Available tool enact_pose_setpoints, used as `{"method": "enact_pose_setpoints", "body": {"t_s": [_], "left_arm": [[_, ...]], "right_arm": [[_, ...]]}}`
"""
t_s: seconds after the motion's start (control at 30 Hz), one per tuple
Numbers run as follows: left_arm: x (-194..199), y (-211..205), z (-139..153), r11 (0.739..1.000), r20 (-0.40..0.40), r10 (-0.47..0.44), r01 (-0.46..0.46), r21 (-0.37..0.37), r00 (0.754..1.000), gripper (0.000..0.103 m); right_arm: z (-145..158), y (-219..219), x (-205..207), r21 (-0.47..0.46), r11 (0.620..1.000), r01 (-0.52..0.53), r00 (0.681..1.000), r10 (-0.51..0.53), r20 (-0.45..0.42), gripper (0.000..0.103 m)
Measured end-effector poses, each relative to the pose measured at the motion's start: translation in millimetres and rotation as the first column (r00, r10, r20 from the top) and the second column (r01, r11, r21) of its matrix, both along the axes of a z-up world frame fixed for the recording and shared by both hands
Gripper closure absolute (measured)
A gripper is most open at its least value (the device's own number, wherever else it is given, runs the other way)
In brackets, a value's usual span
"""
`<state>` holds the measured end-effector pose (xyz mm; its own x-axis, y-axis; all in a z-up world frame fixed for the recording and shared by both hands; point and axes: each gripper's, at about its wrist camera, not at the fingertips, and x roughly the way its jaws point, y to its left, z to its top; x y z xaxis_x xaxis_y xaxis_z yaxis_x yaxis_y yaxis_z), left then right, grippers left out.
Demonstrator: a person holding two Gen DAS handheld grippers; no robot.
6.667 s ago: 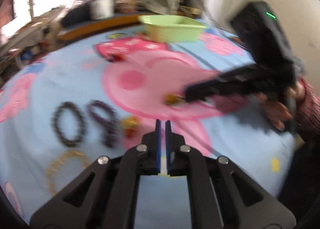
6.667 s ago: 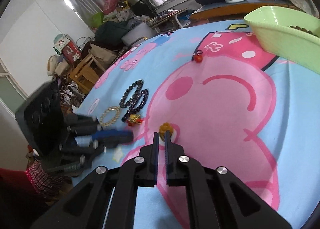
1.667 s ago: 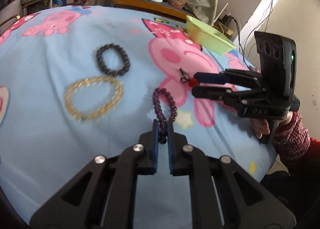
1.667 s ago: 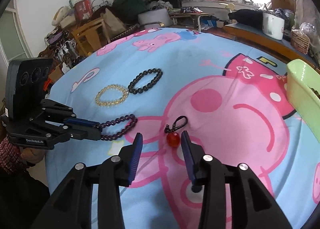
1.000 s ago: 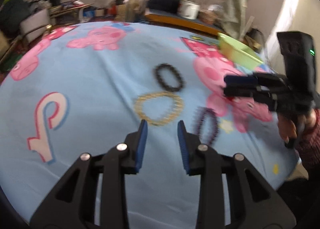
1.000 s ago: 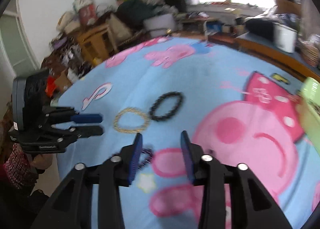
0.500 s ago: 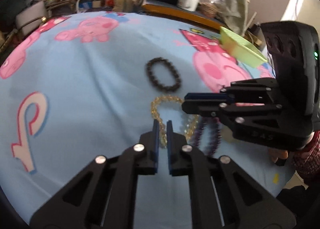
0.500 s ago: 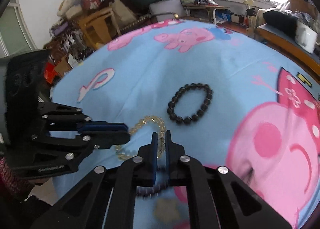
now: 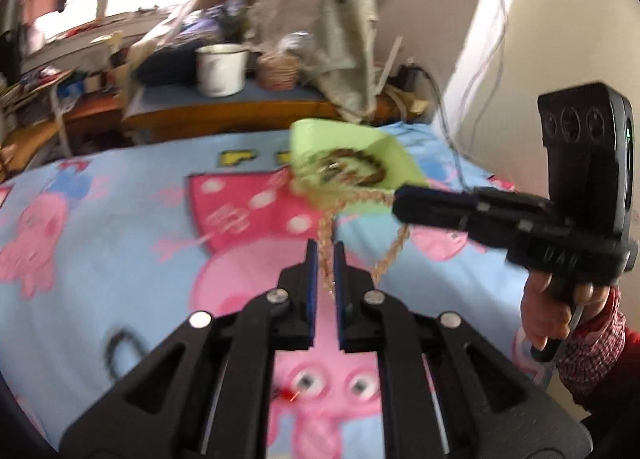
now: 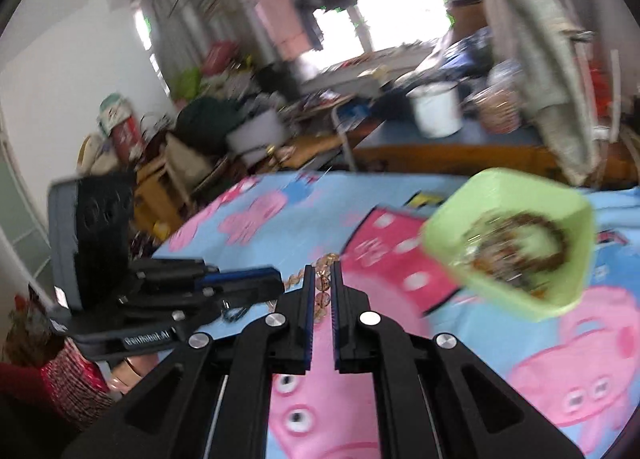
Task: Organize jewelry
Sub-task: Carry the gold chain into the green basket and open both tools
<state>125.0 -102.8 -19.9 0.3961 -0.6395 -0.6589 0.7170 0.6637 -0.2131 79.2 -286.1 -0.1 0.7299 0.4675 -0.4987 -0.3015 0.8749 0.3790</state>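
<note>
Claws now up off the blanket [image 9: 120,227]; half a second ago both were down at the yellow bead bracelet beside the dark purple one, now both carry the yellow one in the air toward the green tub. Left claw [image 9: 326,259] is pinched narrow on the yellow bracelet [image 9: 390,255]; its jaws have just been closing, and beads run up between the blue pads. Left view: the strand loops up from the pads, across in front of the tub [image 9: 396,159], then to the tips of the right claw [image 9: 404,205], which is also clamped on it. Right claw in its own view [image 10: 322,283] is closed tight, amber beads showing between the pads. A hand [image 9: 548,311] in a red checked sleeve grips the right tool's handle.

Black bracelet [image 9: 118,351] lies on the blanket at lower left of the left view, blurred. Small red charm [image 9: 286,393] shows below the left claw body.

Tub sits on the blanket ahead, right of centre in both views. Inside: a dark brown bead ring [image 10: 520,247] plus some gold-looking bits; motion blur hides detail. White mug [image 9: 222,69] sits on the desk [image 9: 240,107] behind.
</note>
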Motion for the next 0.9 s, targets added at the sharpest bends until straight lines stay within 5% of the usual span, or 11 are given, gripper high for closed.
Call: {"method": "enact_pose_setpoints", "body": {"t_s": [0.1, 0.2, 0.27, 0.43, 0.57, 0.63, 0.7, 0.73, 0.9], "left_arm": [[-3, -27, 1, 0.998, 0.014, -0.063, 0.063, 0.008, 0.998, 0.092], [-11, -48, 1, 0.996, 0.058, -0.093, 0.093, 0.016, 0.994, 0.059], [-18, -60, 1, 0.993, 0.111, -0.119, 0.116, 0.031, 0.987, 0.05], [-8, -75, 7, 0.991, 0.138, -0.129, 0.125, 0.04, 0.982, 0.047], [3, -89, 12, 0.991, 0.176, -0.131, 0.128, 0.026, 0.976, 0.032], [4, -100, 10, 0.988, 0.2, -0.152, 0.148, 0.038, 0.968, 0.035], [9, -114, 6, 0.98, 0.191, -0.197, 0.189, 0.056, 0.962, 0.082], [15, -121, 3, 0.977, 0.165, -0.214, 0.207, 0.059, 0.963, 0.092], [43, -139, 1, 0.98, 0.152, -0.194, 0.186, 0.063, 0.969, 0.096]], "right_arm": [[10, -27, 0, -0.009, 0.999, 0.036, 0.999, -0.036, 0.004, 0.103], [15, -46, 0, 0.018, 0.998, 0.06, 0.998, -0.06, -0.008, 0.103], [18, -57, -1, 0.029, 0.996, 0.079, 0.997, -0.079, -0.006, 0.103], [22, -71, -3, 0.024, 0.995, 0.092, 0.996, -0.092, 0.0, 0.103], [27, -73, 3, 0.064, 0.994, 0.083, 0.997, -0.083, -0.001, 0.103], [31, -72, 6, 0.076, 0.995, 0.072, 0.997, -0.072, 0.002, 0.103], [33, -70, 9, 0.071, 0.995, 0.069, 0.998, -0.07, 0.005, 0.103], [33, -70, 12, 0.066, 0.995, 0.07, 0.997, -0.071, 0.005, 0.103], [29, -82, 31, 0.05, 0.992, 0.118, 0.993, -0.118, -0.004, 0.103]]}}
